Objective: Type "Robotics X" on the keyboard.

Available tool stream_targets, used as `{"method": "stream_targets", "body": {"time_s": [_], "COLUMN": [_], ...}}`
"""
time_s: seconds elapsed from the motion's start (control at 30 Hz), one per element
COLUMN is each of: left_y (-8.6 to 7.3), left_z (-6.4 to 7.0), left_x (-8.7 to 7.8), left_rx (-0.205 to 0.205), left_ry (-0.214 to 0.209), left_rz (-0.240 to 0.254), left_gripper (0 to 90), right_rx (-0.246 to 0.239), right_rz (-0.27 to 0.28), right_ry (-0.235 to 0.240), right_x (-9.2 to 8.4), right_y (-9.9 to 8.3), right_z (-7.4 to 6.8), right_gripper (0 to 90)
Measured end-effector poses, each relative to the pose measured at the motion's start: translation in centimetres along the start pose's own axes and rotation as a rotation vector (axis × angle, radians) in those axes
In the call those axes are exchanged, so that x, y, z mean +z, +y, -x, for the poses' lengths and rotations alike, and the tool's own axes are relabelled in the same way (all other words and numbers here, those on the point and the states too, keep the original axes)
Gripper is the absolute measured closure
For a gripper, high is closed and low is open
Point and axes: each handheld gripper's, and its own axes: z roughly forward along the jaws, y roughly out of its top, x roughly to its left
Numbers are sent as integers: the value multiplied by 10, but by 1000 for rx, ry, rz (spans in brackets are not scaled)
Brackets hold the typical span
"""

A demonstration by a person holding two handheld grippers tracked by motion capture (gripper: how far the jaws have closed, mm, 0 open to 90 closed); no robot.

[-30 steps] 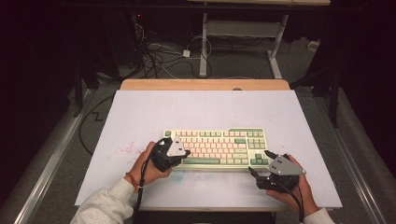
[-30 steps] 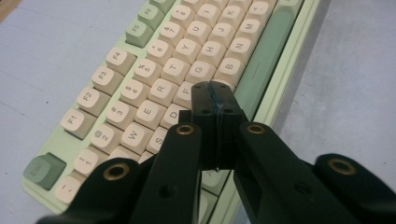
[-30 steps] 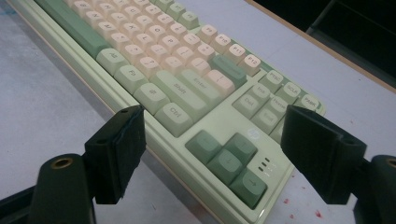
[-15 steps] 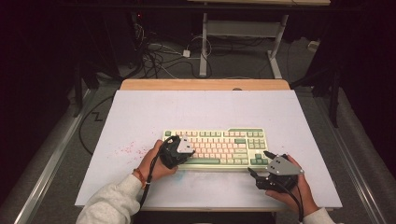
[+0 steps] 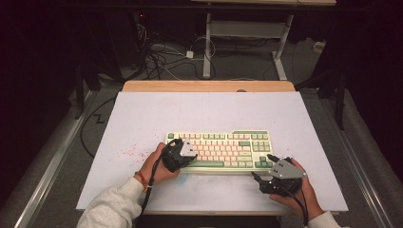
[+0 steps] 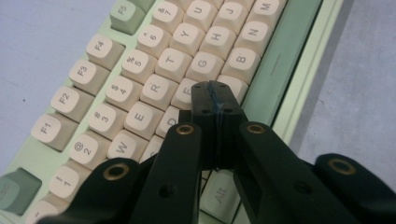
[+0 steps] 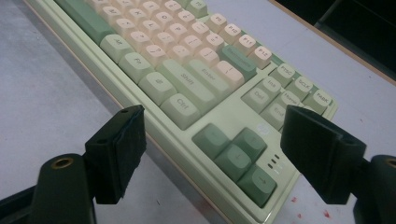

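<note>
My left gripper, jaws pressed together, tips over the keyboard letter keys; risk: blunt tip catches two keycaps; my right gripper spread wide beside the arrow cluster.

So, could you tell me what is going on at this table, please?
A person holds a claw in each hand over a green and cream keyboard on a white table. The left claw is shut, its tips down among the letter keys near F and V, as if pressing one. The right claw is open, hovering at the keyboard's near right corner by the arrow keys, touching nothing.
</note>
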Motion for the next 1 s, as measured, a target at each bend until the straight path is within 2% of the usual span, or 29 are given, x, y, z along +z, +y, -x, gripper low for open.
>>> {"method": "stream_targets", "body": {"time_s": [0.1, 0.3, 0.57, 0.63, 0.7, 0.8, 0.93, 1.0], "left_y": [0, 2, -2, -4, -8, -15, -23, -27], "left_z": [1, 2, -3, -4, -4, -2, 1, 2], "left_x": [-1, -11, -24, -26, -28, -32, -37, -40], "left_rx": [8, 22, -3, -6, 3, 6, 10, 8], "left_ry": [6, 25, 56, 74, 89, 111, 160, 172], "left_rz": [-1, 32, 79, 84, 91, 114, 137, 149], "left_gripper": [873, 866, 798, 719, 692, 606, 445, 387], "right_rx": [-2, 0, 0, 1, 5, 6, 5, 5], "right_rz": [-1, 4, 3, 4, 9, 11, 12, 14], "right_ry": [2, -1, 1, 0, -1, -1, 1, 1], "right_x": [0, -1, -1, -1, -2, -2, -3, -3], "right_y": [0, 0, 0, 0, 1, 1, 1, 1], "right_z": [0, 0, 1, 0, 1, 1, 0, 0], "right_gripper": [227, 227, 227, 227, 227, 227, 227, 226]}}
